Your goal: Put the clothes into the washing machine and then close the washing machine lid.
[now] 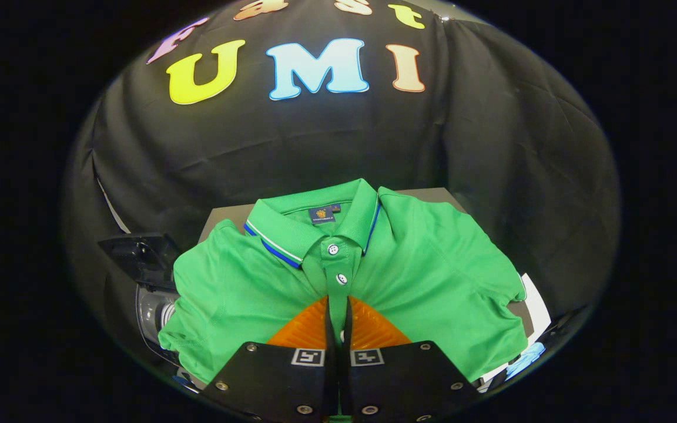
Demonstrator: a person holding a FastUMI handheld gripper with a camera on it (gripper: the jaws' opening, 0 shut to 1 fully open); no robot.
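Grey table (432, 194), green polo shirt (421, 276) collar away, gripper (338, 305) pinching placket

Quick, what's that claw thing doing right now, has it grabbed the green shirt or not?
Gripper: fingers closed together on the placket of the green polo shirt, pinching the fabric just below its buttons.

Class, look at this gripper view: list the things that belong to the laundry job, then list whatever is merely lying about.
Belongs to the job:
green polo shirt, pinched at its placket
hand-held gripper, fingers closed together on the shirt
washing machine, lid raised, left of the shirt

Just lying about:
grey table under the shirt
white paper beyond the shirt's right sleeve
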